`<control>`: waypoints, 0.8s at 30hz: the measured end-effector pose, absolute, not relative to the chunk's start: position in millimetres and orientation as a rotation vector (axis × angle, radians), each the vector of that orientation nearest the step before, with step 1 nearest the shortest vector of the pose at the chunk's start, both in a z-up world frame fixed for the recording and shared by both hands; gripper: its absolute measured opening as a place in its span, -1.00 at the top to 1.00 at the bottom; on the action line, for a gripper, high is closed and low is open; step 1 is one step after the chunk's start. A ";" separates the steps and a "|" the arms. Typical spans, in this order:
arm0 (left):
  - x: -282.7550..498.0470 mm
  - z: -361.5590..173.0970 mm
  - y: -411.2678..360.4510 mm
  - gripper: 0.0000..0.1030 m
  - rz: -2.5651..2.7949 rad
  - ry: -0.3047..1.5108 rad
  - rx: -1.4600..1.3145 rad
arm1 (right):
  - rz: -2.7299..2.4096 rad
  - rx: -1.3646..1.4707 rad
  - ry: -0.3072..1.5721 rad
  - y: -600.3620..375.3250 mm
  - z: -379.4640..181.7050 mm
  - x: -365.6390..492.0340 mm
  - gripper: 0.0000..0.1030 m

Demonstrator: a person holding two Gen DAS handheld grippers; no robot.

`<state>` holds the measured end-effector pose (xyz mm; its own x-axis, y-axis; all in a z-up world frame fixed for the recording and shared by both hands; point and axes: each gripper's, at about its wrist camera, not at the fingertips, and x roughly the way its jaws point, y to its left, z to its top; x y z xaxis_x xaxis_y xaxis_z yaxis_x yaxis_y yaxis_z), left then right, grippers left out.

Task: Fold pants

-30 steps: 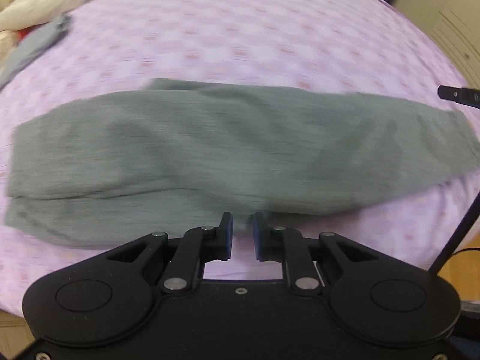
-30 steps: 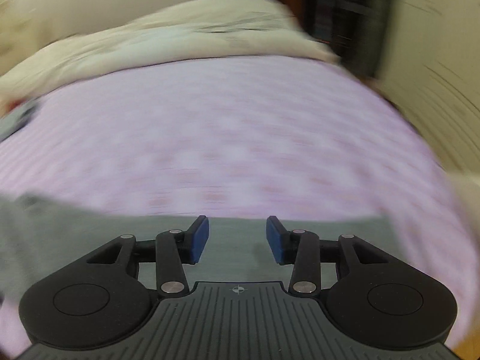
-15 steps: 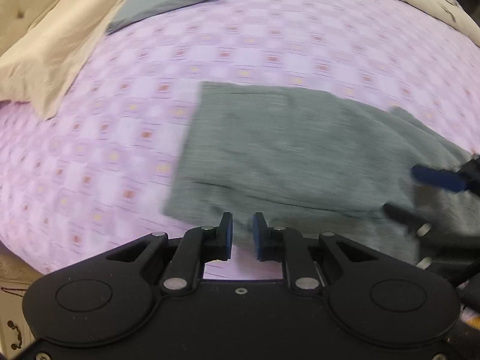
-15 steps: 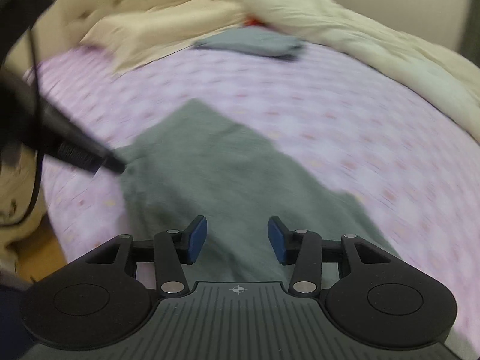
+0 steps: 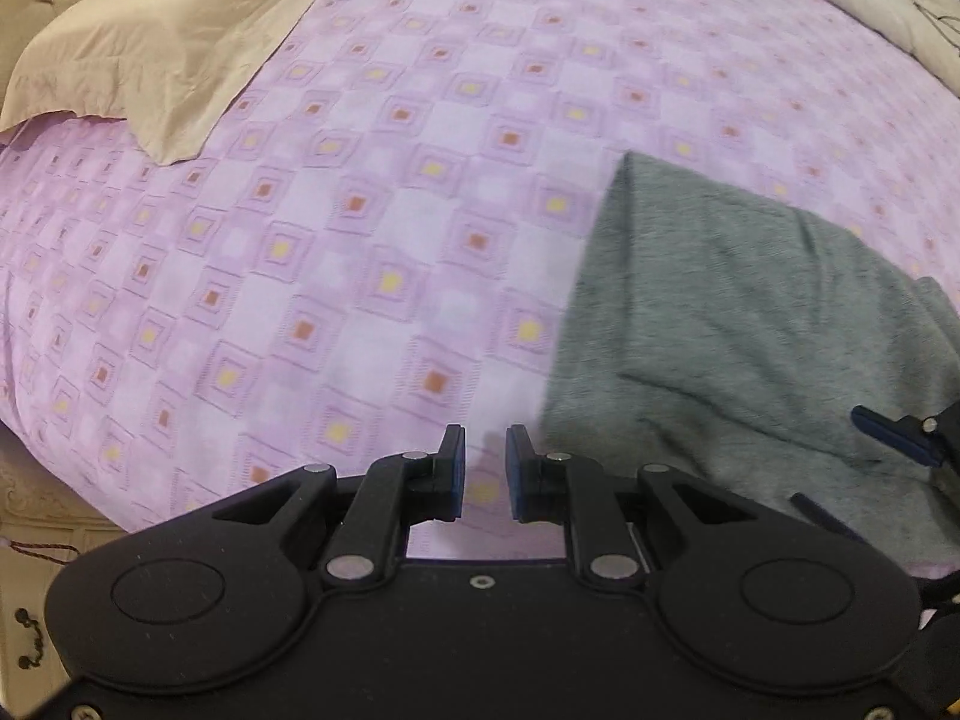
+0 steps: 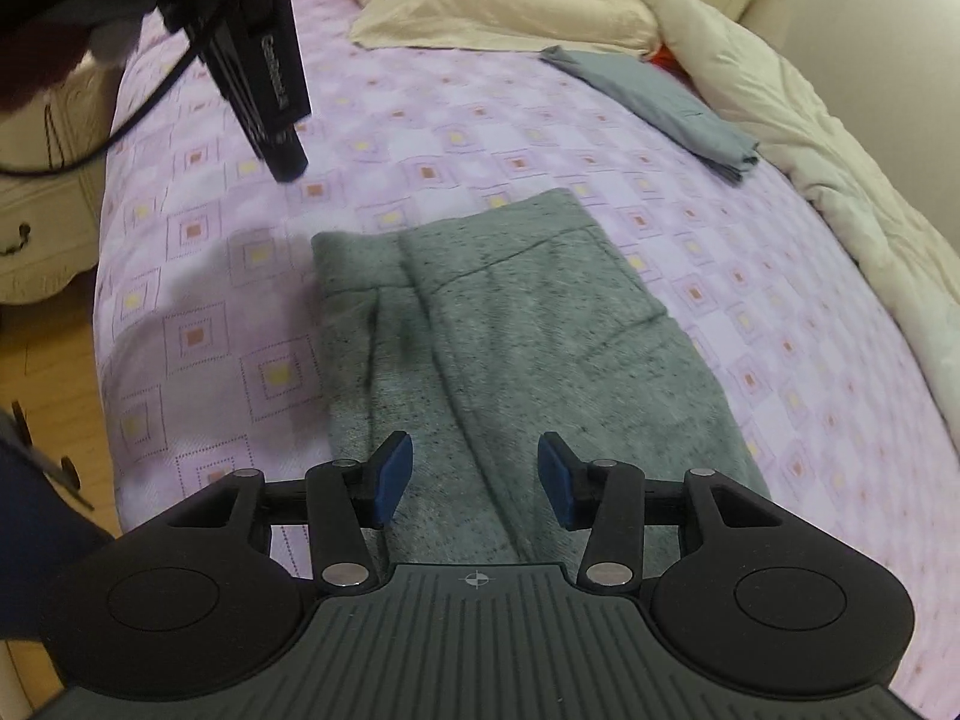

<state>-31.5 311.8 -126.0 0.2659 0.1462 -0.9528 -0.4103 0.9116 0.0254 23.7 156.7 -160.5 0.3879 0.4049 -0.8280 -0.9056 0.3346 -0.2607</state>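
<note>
Grey sweatpants (image 6: 510, 324) lie flat on the pink patterned bed, legs laid one over the other, waistband end away from me in the right wrist view. They show at the right of the left wrist view (image 5: 732, 312). My right gripper (image 6: 475, 477) is open and empty, low over the pants. My left gripper (image 5: 485, 474) has its jaws nearly closed with a narrow gap, empty, over bare sheet left of the pants. The left gripper body (image 6: 258, 60) hangs at the upper left of the right wrist view. The right gripper's blue fingers (image 5: 888, 432) show at the left wrist view's right edge.
A folded blue-grey garment (image 6: 666, 102) lies near the cream pillows (image 6: 504, 6) and duvet (image 6: 840, 138) at the head of the bed. A white nightstand (image 6: 36, 222) and wooden floor (image 6: 48, 372) are beside the bed's left edge.
Both grippers have swung left toward the waistband end. The left gripper has moved off the pants over bare sheet. The right gripper has come lower over the pants. The pants lie unmoved.
</note>
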 end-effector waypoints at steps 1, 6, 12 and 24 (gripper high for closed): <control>-32.1 -126.8 314.4 0.55 0.383 1.256 -0.238 | 0.967 -0.830 0.730 159.1 -163.3 22.4 0.13; -32.3 -129.6 322.9 0.55 0.379 1.271 -0.249 | 0.946 -0.930 0.690 172.4 -179.2 23.8 0.12; -23.6 -123.7 322.5 0.55 0.348 1.258 -0.236 | 0.942 -0.953 0.669 184.1 -181.9 41.0 0.75; 19.1 -74.3 331.8 0.55 0.272 1.097 -0.201 | 0.986 -0.448 1.033 192.7 -144.3 51.5 0.85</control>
<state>19.1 331.8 -74.3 0.4287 0.1172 -0.8958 -0.3147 0.9488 -0.0265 51.5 192.7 -144.3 0.1572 0.4653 -0.8711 -0.8481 0.5155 0.1223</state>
